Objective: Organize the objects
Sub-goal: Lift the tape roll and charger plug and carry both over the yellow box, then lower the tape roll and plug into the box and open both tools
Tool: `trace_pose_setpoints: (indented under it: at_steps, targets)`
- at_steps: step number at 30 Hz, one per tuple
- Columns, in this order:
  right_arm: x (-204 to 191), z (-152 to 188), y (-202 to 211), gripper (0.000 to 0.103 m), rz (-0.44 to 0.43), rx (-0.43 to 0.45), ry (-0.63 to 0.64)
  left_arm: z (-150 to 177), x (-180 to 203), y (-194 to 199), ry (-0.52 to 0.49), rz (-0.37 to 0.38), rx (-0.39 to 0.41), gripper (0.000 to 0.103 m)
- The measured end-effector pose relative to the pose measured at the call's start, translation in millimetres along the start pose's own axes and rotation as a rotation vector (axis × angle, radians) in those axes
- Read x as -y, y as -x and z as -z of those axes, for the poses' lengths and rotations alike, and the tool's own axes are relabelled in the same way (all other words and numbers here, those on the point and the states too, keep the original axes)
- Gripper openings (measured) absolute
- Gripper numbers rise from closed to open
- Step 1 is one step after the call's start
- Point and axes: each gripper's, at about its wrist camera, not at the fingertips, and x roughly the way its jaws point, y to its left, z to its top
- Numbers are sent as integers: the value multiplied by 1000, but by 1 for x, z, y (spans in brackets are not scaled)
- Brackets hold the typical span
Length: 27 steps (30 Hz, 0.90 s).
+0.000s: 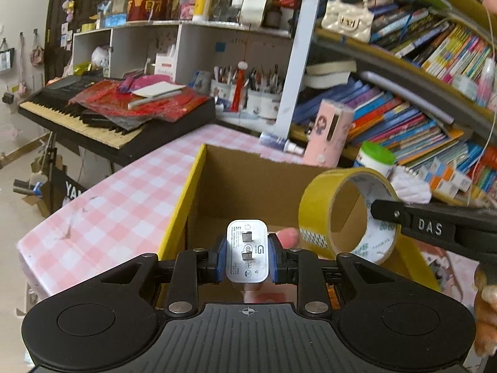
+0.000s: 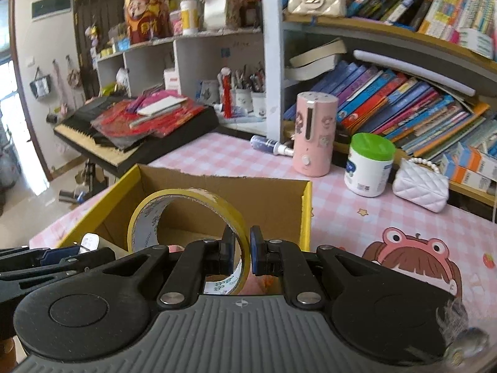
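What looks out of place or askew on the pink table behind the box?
A small spray bottle lies on its side by the shelf post, while the pink cylinder and green-lidded jar beside it stand upright. Nothing looks spilled.

Both views are bright with even daylight; in the right wrist view a doorway (image 2: pixel 9 93) at the left edge is blown out white; the floor (image 2: pixel 28 208) below it glares; shadows are soft; fisheye bending curves the bookshelves (image 1: pixel 403 71) and darkens the corners; distant edges look slightly smeared.
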Motion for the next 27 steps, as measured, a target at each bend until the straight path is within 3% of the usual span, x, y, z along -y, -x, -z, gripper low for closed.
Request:
trace_pose_setpoints:
  at_steps: [7,18,21,23,27]
  targets:
    - [-6,-6,-35,9,-45,-77,93,4,5,-18,-20,-40,-62,25]
    - [-5,-31,-70,10,-74,-112,138,2,8,-24,-33,-57,-53,29]
    - [-5,-39,-76,10,-66,-108,135,0,11,-18,-44,-38,-24,41]
    - [-5,-43,-83,9,-59,-119,148,0,15,-13,-61,-43,7,60]
    - [-8,-44,-94,9,-44,-150,179,-1,21,-5,-103,-34,54,68]
